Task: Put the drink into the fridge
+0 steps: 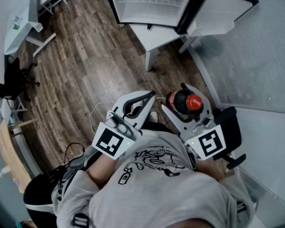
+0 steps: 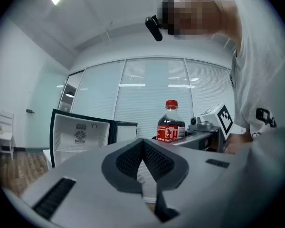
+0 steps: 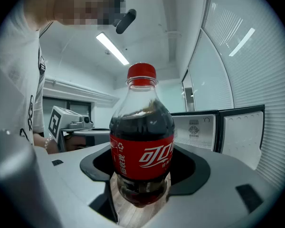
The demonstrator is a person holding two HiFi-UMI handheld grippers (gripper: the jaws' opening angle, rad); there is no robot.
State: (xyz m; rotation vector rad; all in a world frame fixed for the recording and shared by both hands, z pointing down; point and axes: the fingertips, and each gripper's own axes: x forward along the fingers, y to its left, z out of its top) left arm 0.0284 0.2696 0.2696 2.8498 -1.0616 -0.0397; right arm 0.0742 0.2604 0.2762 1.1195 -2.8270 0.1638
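Observation:
A cola bottle [image 1: 184, 102] with a red cap and red label stands upright between the jaws of my right gripper [image 1: 176, 99], which is shut on its lower body. In the right gripper view the bottle [image 3: 141, 146] fills the middle, with a dark pad on each side of it. My left gripper [image 1: 151, 96] hangs beside it on the left, jaws shut with nothing between them; its pads [image 2: 133, 160] meet. From there the bottle [image 2: 171, 126] shows to the right. The small fridge [image 1: 147, 4] stands ahead with its door [image 1: 221, 8] swung open.
The fridge rests on a low white table [image 1: 156, 34]. A glass wall with blinds [image 1: 256, 56] runs along the right. At the left are a white desk [image 1: 19, 27] and a black chair [image 1: 9, 80]. A thin cable [image 1: 97, 110] lies on the wooden floor.

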